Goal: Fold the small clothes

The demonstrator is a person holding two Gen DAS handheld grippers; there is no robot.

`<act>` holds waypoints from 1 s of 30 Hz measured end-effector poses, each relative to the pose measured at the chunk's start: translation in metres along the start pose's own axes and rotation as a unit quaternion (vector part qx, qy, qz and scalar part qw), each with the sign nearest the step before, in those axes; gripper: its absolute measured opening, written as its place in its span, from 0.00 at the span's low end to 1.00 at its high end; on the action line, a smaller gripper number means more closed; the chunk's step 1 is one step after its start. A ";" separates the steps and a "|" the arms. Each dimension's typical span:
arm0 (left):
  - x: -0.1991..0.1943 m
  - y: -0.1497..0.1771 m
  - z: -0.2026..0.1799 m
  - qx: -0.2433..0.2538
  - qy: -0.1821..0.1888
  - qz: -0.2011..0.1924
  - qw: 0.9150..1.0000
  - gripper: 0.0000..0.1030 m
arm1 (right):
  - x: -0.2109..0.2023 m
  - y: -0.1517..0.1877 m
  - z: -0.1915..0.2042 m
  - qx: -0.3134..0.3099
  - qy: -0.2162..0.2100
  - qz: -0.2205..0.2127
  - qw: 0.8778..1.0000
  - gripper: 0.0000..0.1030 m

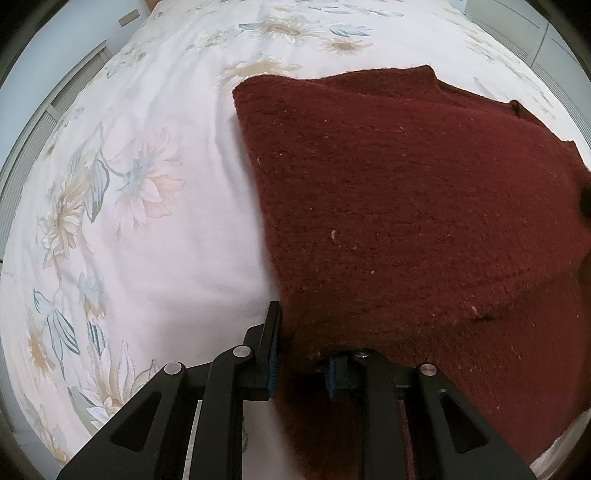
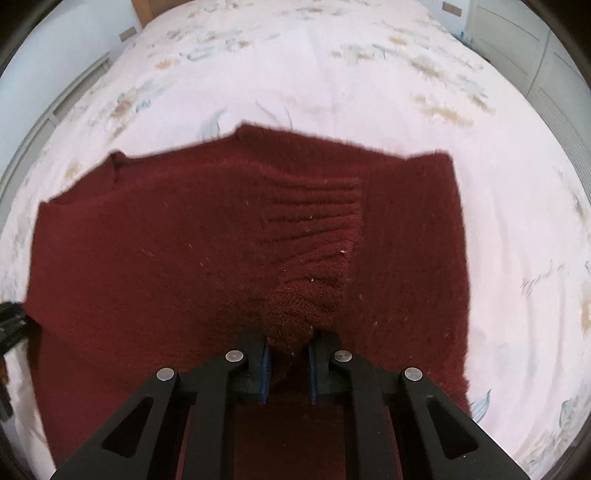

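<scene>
A dark red knitted sweater (image 1: 406, 192) lies on a bed with a white floral sheet (image 1: 147, 184). My left gripper (image 1: 303, 354) is shut on the sweater's near left edge, the cloth draped over its right finger. In the right wrist view the sweater (image 2: 166, 240) spreads across the sheet (image 2: 332, 74), with a ribbed cuff or hem (image 2: 317, 236) bunched and folded over it. My right gripper (image 2: 288, 354) is shut on that ribbed bunch. The left gripper shows at the left edge of the right wrist view (image 2: 11, 325).
The bed fills both views. Pale walls and white cabinet fronts (image 2: 517, 37) stand beyond its far right corner, and a slatted panel (image 1: 44, 122) runs along its left side. A wooden headboard piece (image 2: 147, 11) shows at the far end.
</scene>
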State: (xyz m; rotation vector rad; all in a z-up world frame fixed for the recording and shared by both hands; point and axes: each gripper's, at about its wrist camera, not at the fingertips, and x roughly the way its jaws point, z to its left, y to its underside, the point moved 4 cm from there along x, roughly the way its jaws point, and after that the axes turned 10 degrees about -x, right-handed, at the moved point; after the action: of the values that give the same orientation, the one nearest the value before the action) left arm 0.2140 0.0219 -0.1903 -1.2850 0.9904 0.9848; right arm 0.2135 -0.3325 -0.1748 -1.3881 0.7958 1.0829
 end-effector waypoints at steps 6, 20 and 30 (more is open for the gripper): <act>-0.004 0.002 -0.003 0.007 -0.037 -0.021 0.999 0.37 | -0.010 0.005 -0.009 0.028 -0.002 -0.017 0.999 0.39; -0.085 0.002 -0.019 -0.018 -0.007 -0.097 0.995 0.99 | -0.077 -0.008 -0.001 -0.005 0.047 -0.080 0.996 0.82; -0.065 -0.027 -0.100 -0.010 0.034 -0.124 0.992 0.99 | -0.046 -0.011 0.066 -0.056 0.072 -0.088 0.992 0.83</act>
State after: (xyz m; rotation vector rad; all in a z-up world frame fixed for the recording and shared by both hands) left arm 0.2178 -0.0810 -0.1237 -1.4284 0.8494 0.7645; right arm 0.1971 -0.2721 -0.1234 -1.6148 0.7087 0.9088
